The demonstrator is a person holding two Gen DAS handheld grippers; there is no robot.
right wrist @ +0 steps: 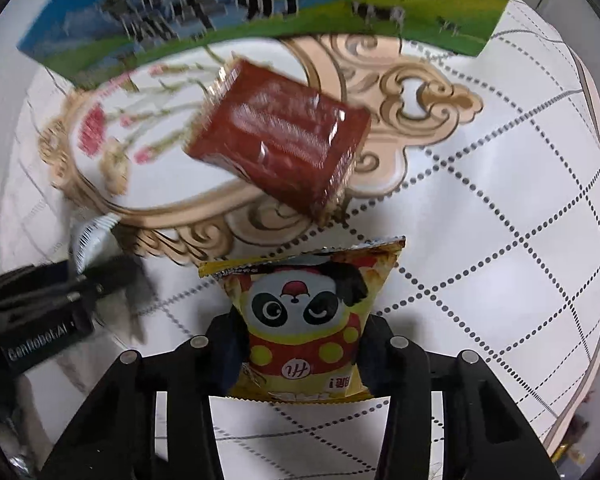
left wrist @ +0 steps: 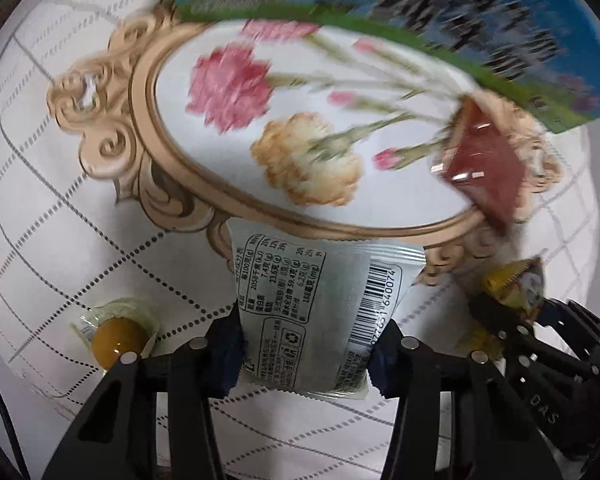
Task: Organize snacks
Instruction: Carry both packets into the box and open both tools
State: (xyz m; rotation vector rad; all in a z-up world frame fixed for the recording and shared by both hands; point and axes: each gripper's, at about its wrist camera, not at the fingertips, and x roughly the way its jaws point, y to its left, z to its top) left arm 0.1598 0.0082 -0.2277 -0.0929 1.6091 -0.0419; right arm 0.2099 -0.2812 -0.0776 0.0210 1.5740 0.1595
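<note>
Both grippers hold a snack packet above the table.

The left gripper clamps a white barcode packet between its fingers; the right gripper clamps a yellow panda packet. A red-brown packet lies ahead on the table.

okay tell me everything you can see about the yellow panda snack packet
The yellow panda snack packet is a small glossy foil pouch with crimped, serrated seals at both ends. It shows a cartoon panda in a red hat and a red top with yellow dots, plus printed script. It looks puffed and unopened. The right tongs pinch it at both sides, holding it above the patterned tablecloth. The left wrist view shows it too.
</note>
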